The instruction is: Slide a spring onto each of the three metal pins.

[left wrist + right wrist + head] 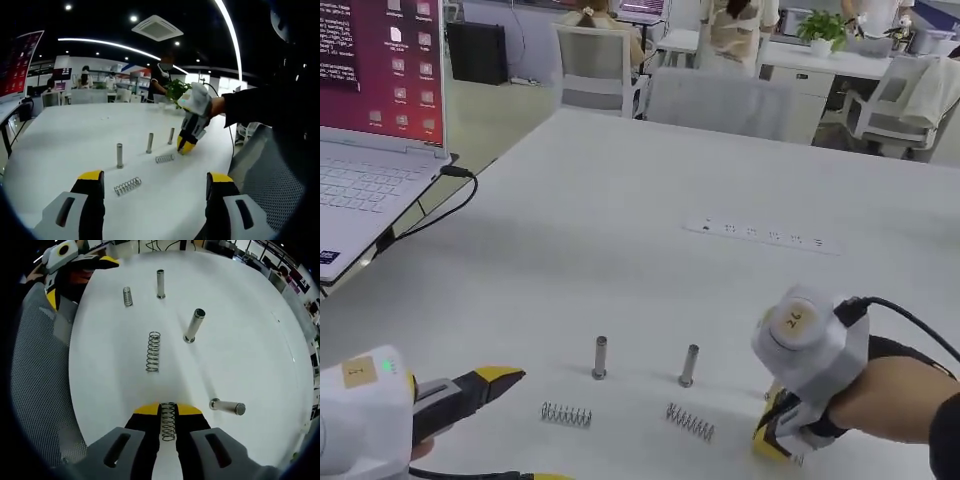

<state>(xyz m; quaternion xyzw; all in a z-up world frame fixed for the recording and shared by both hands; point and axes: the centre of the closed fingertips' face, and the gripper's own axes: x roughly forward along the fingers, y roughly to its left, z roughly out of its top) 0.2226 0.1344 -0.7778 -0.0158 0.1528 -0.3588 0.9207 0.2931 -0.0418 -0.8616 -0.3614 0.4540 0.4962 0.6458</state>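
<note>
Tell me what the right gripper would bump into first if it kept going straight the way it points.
Probably the loose spring lying on the table, almost dead ahead of the right gripper and its held spring; depth is unclear.

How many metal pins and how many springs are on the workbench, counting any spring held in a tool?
Metal pins: 3
Springs: 3, one gripped in the right tool
Total: 6
</note>
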